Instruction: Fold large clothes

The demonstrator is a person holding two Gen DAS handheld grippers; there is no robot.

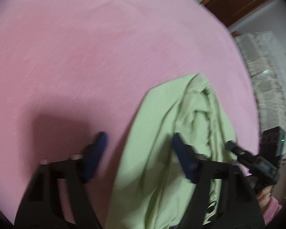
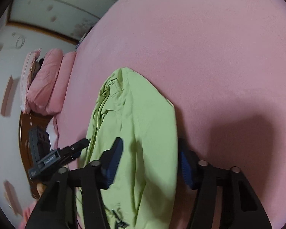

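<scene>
Two grippers stood over a folded green garment on a pink bed.

The left gripper (image 1: 139,143) hung with jaws apart, nothing pinched; the right gripper (image 2: 150,148) straddled the cloth, pads not visibly pressing. The light-green, soft, creased woven garment (image 1: 162,126) lay as a long narrow strip, its long axis running away from both grippers, on the fuzzy pink bed cover (image 1: 85,47), near pink pillows (image 2: 47,84).

A pink bedspread (image 2: 209,47) fills both views. Pink pillows (image 2: 47,84) are stacked at its edge, above a brown headboard (image 2: 25,126). A wooden cabinet (image 1: 236,2) stands beyond the bedspread.
</scene>
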